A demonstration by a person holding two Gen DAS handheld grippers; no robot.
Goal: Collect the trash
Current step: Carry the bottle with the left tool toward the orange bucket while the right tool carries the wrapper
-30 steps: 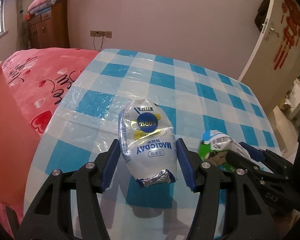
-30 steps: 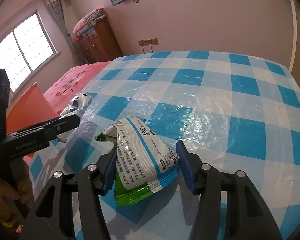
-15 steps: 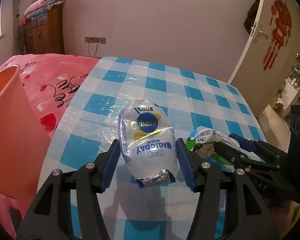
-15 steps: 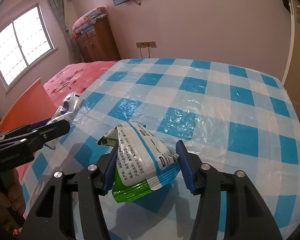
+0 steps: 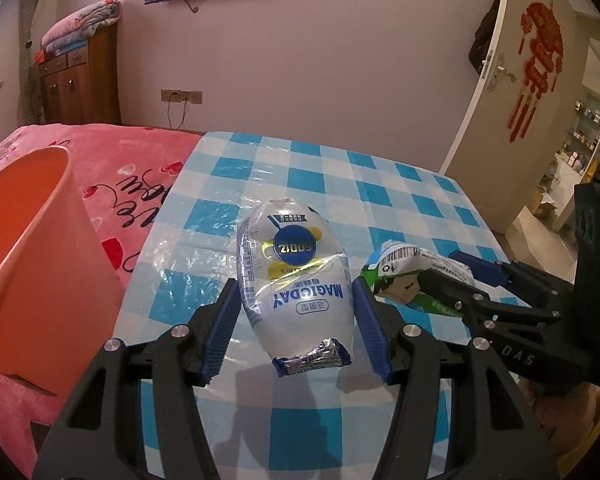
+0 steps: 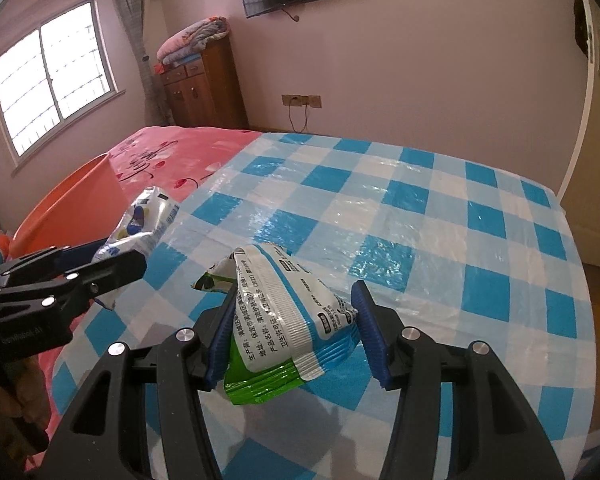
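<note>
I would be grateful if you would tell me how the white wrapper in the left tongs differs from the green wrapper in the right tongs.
The white wrapper is mostly white with a round blue logo; the green wrapper is white and blue with a green underside. The white wrapper looks puffed and rounded with a crimped foil end; the green wrapper is creased into a peak. Both are held clear of the checked tablecloth, one in the left tongs, the other in the right tongs.

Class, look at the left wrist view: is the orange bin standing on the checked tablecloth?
No. The orange bin stands off the blue checked tablecloth, against the pink bedcover.
</note>
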